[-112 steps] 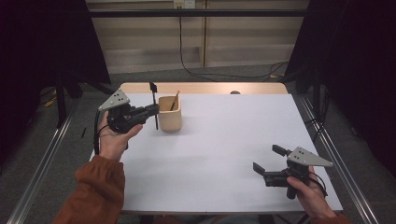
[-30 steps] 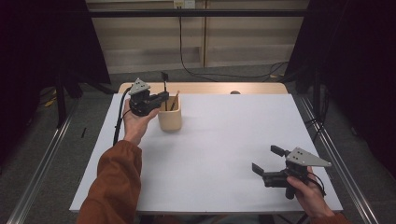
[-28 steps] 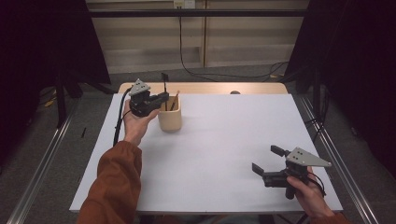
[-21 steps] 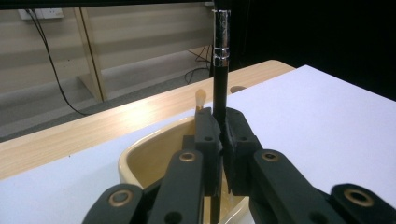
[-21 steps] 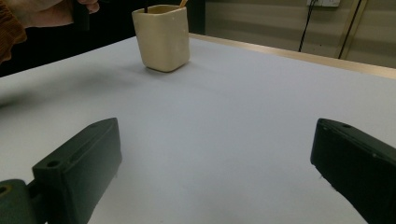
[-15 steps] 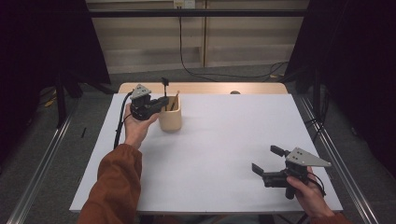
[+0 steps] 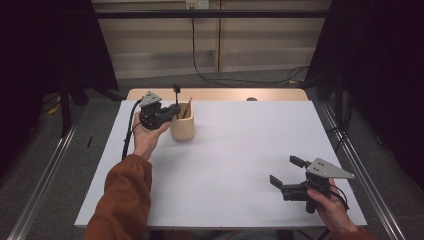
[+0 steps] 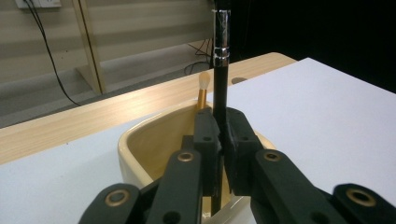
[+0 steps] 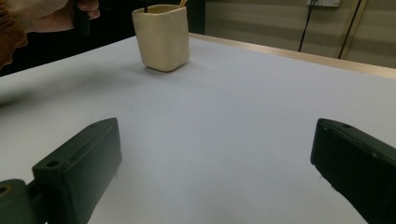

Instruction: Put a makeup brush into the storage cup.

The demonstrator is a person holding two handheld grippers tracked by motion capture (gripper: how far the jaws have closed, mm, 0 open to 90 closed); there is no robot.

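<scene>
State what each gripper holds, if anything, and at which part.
The left gripper clamps a black, silver-banded brush on its lower handle, inside the cream ceramic cup. The right gripper is open, holding nothing.

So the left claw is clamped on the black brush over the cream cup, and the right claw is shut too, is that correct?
Not quite: the right claw is open, its jaws standing wide apart with nothing between them, as the right gripper view shows. The rest holds: the left claw is clamped on the black brush over the cream cup.
</scene>
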